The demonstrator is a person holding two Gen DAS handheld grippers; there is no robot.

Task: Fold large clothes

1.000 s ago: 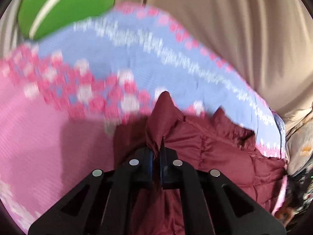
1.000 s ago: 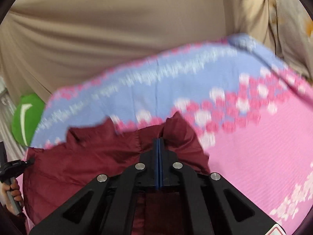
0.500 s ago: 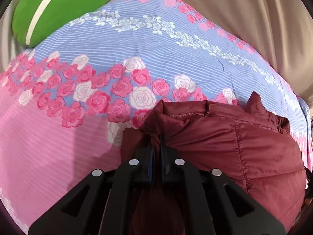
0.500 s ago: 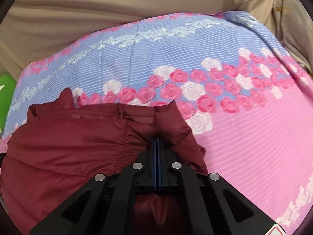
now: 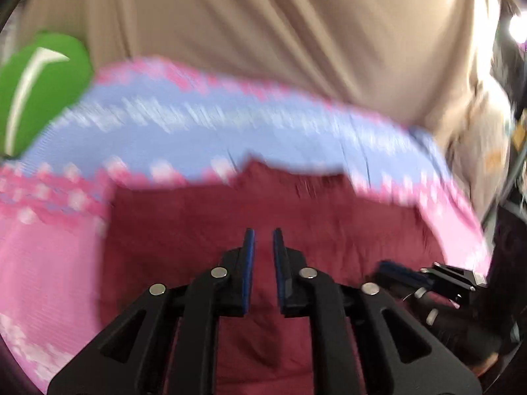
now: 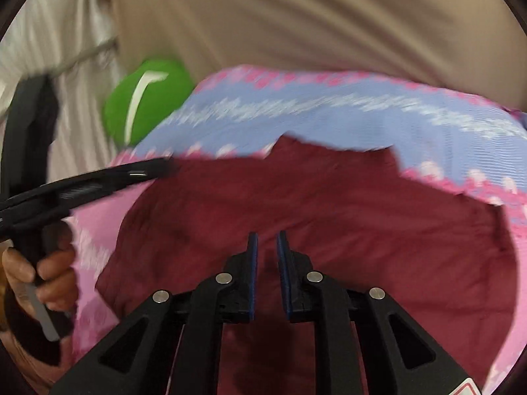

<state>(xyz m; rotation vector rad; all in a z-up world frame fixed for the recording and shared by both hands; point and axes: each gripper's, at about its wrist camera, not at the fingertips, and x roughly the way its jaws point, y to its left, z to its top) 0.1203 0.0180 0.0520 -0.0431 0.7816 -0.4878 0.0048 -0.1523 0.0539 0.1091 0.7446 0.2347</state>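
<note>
A dark red puffer jacket lies spread on the pink and blue rose-print bed sheet; it also shows in the right wrist view. My left gripper is open and empty, raised above the jacket's middle. My right gripper is open and empty, also above the jacket. The right gripper shows at the lower right of the left wrist view. The left gripper shows at the left of the right wrist view, held by a hand. Both views are blurred.
A green pillow with a white stripe lies at the bed's far left corner, also in the right wrist view. A beige curtain hangs behind the bed. Clutter stands beyond the bed's right edge.
Both grippers have let go of the jacket's edge and opened. They have pulled back and lifted, and the jacket now lies flat on the sheet.
</note>
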